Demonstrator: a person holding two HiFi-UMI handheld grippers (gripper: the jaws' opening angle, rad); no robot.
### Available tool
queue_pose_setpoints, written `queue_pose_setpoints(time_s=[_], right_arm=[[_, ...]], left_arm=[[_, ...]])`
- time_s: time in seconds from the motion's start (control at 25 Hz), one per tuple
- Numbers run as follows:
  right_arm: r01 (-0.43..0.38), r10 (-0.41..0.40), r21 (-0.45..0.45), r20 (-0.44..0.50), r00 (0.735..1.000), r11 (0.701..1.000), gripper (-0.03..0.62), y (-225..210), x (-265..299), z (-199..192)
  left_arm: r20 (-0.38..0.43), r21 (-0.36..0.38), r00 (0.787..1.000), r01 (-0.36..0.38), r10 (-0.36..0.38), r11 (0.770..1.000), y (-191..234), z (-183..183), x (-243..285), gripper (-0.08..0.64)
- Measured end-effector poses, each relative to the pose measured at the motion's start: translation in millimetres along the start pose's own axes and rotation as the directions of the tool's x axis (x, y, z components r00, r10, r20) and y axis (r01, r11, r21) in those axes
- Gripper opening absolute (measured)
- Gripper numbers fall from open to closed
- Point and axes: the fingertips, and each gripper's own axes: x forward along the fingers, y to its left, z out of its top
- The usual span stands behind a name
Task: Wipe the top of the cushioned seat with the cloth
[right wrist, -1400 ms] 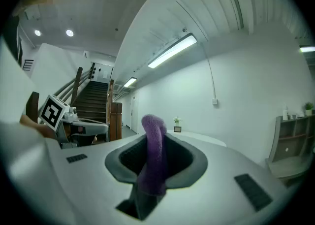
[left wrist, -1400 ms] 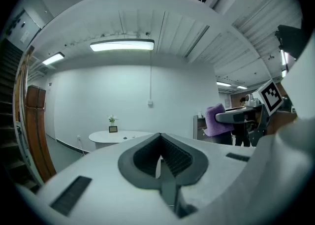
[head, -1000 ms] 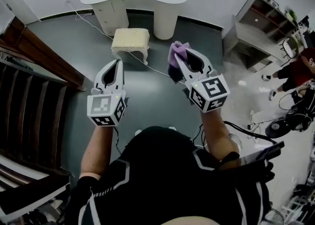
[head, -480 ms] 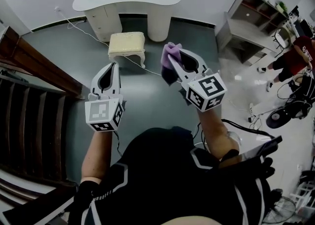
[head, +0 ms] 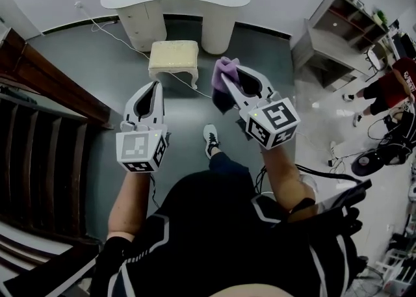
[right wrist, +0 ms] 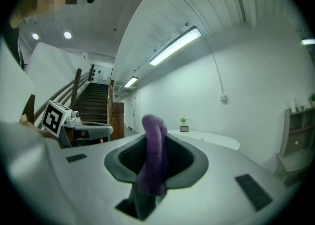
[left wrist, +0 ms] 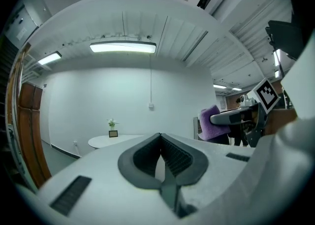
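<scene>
— What's new compared with a moment ago?

— A shoe [head: 210, 138] has swung out onto the floor [head: 123, 88] between the two grippers. It wasn't showing half a second back, so I take it as a stride toward the cushioned seat [head: 173, 54].

— Where is the seat, then?

— It stands on the floor toward the far edge, close by the wall, well apart from both grippers. Its cream top is bare, with nothing touching it.

— And the cloth?

— The cloth [right wrist: 153, 155] is a purple fold pinched in the right gripper [head: 234, 76]. The dark fingers [right wrist: 184, 157] are clamped on its middle, and the loose end curls up above the tips. It's carried up in the air just as it was a second ago.

— The left gripper?

— The left gripper [head: 153, 88] carries nothing. Its fingers [left wrist: 142, 155] are pressed together at the tips, with no object between them.

— So how far along is the wiping?

— Not begun, I'd judge. This is the approach: the cloth is secured, but the gap to the seat must close before the cloth can be lowered onto the cushion.
</scene>
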Motion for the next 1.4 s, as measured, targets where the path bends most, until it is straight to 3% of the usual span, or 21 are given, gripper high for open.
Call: queue_pose_setpoints(time_s=[0.16,0.56,1.04,1.4], right_arm=[[-0.042,0.041,0.020,0.008,0.999,0.999,0.107,-25.7,45.2,-1.0],[-0.103,0.101,0.054,0.029,0.994,0.993,0.107,-122.0,151.6,12.6],[-0.087,0.085,0.083,0.030,0.996,0.993,0.107,-235.9,210.6,9.3],[-0.039,0.038,0.101,0.013,0.999,0.994,0.107,-272.0,266.4,1.4]], left_arm=[[0.033,-0.017,0.996,-0.081,0.082,0.997,32.8,6.7,28.6,0.003],[-0.037,-0.013,0.997,-0.071,0.071,0.997,71.6,11.3,164.2,0.003],[-0.110,0.036,0.992,-0.057,0.061,0.998,79.1,4.7,299.4,0.003],[-0.149,0.024,0.989,0.008,-0.004,1.000,109.4,-12.1,369.9,0.003]])
